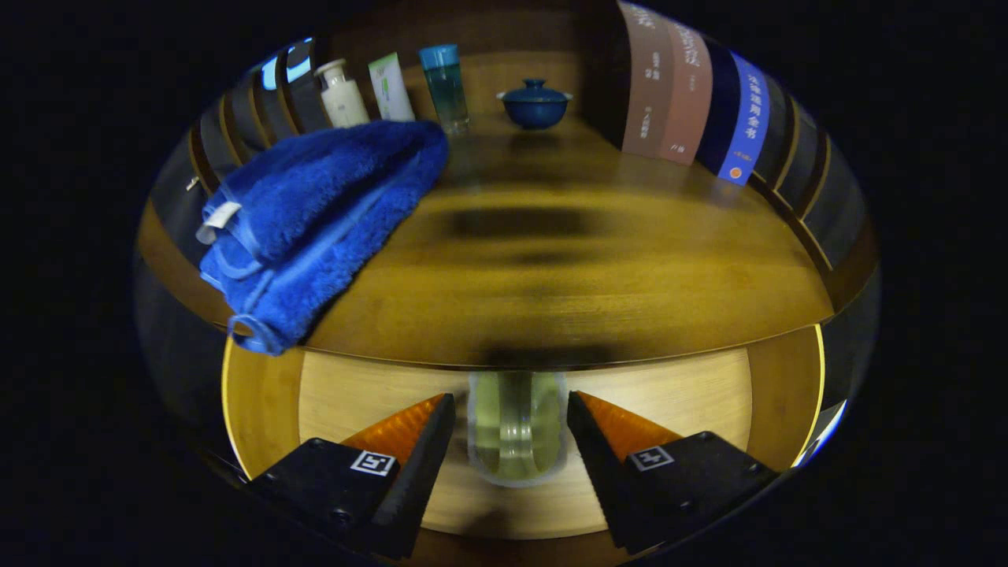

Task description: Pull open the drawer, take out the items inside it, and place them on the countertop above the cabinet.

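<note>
With tool (pixel 510 409) fingers spread either side of a clear glass bottle (pixel 516 425) in the open drawer (pixel 346 386), not yet gripping. Blue towel (pixel 315 220) already on the counter (pixel 567 268). Risk: slick glass slipping from a shallow or off-centre pinch.

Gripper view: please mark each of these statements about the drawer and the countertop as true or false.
1. A clear bottle lies in the open drawer, between the fingers of the gripper. True.
2. The blue towel is inside the drawer. False: it lies on the countertop, hanging over its front edge.
3. The lidded bowl is red. False: blue.
4. Books stand beside the countertop. True.
5. The gripper presses on the bottle. False: gaps show on both sides.
</note>
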Demonstrator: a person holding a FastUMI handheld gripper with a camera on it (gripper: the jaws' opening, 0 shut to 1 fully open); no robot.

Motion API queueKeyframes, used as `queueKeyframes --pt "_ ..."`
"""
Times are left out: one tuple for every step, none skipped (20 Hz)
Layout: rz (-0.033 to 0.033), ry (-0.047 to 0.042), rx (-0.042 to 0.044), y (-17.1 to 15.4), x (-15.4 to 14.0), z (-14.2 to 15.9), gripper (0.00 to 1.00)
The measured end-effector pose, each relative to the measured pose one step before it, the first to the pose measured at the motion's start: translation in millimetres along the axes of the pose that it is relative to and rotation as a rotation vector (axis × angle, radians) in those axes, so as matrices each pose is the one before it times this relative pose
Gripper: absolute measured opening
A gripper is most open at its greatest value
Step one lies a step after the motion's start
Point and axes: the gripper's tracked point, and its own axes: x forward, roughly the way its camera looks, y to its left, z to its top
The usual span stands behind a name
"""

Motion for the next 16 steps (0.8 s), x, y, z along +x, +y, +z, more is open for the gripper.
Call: queueKeyframes --pt "-0.00057 0.02650 0.00258 -2.15 6.21 -5.30 0.86" --pt "0.00405 0.00960 0.01372 -1.37 5.83 -2.04 0.77" --pt "-0.01182 -0.00067 0.00718 -3.24 1.40 -0.05 0.68" --pt "-0.01458 -0.01429 0.00786 -5.83 -0.20 4.40 0.59" --pt "0.01017 -0.01490 0.00671 1.26 -3.37 5.90 0.50" --pt "0.00623 -0.00856 -0.00295 -0.14 3.73 -2.68 0.41" --pt "-0.00659 0.00761 -0.01221 -0.46 -3.15 0.46 0.32" --pt "0.00021 0.00854 -0.01486 1.05 3.51 -3.26 0.23" --pt "-0.00364 -0.00268 -0.01138 0.54 -1.95 1.45 0.23" --pt "0.00226 0.00179 -0.00646 1.10 0.88 -0.97 0.23" --pt "0.00305 -0.00313 0.00069 0.84 -1.59 -0.33 0.23" --pt "0.00720 -0.00139 0.00236 1.08 -2.76 -1.52 0.23" --pt "-0.00056 -0.00189 -0.00058 -1.15 -3.38 -2.25 0.23" --pt "0.00169 -0.00998 0.00366 -0.25 -5.64 -1.11 0.23" --pt "0.00587 -0.02660 0.01035 1.02 -7.62 2.73 0.22" --pt "-0.00050 -0.02660 0.00521 -0.80 -10.38 3.91 0.23"
